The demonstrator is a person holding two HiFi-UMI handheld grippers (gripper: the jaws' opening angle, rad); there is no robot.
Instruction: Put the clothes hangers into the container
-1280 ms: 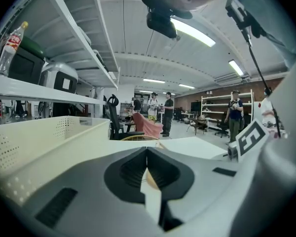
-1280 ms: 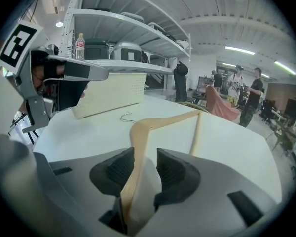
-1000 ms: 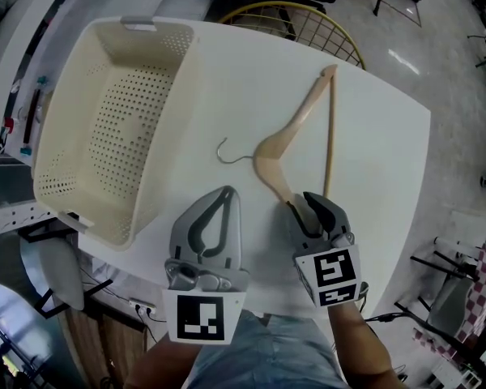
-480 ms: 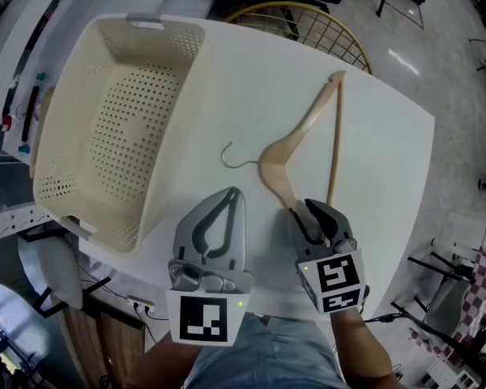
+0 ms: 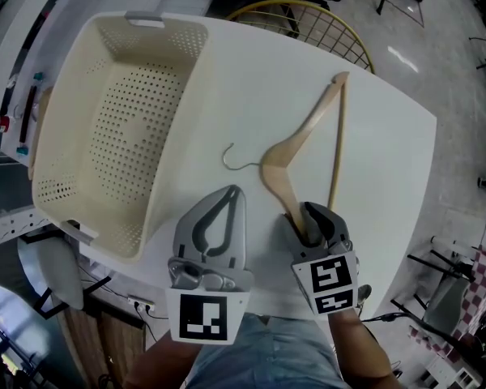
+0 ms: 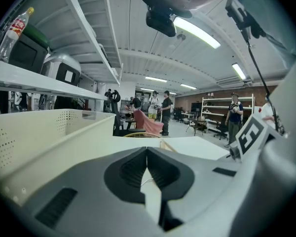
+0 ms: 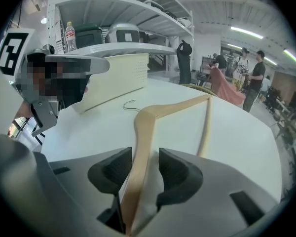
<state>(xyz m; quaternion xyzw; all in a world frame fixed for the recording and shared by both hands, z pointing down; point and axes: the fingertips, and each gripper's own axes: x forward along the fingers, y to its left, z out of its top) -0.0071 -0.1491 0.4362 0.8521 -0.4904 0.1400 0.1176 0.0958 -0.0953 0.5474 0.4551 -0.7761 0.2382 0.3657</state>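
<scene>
- My right gripper (image 5: 310, 220) sits at the near edge of the white table (image 5: 381, 152). Its jaws are opening, and the near end of the wooden hanger (image 5: 285, 148) runs between them.
- In the right gripper view the hanger (image 7: 153, 113) passes between the two pads (image 7: 175, 164). It sits close to the left pad, with a gap showing on the right side, so there is no squeeze on it.
- The hanger lies flat on the table, outside the container and to its right. Its metal hook (image 5: 243, 166) points toward the container, and its straight bar (image 5: 338, 144) runs away from me on the right.
- The container is a cream perforated basket (image 5: 176, 128) on the left half of the table, well apart from the hanger body. The hook is the part of the hanger nearest to it.
- My left gripper (image 5: 229, 191) is just beside the basket's near right corner. Its jaws are closed tip to tip with nothing held.
- The left gripper view confirms this: the jaw tips meet (image 6: 147, 149), the basket wall (image 6: 49, 127) is on the left, and bare table lies ahead.
- The two grippers are side by side, near each other and not touching.
</scene>
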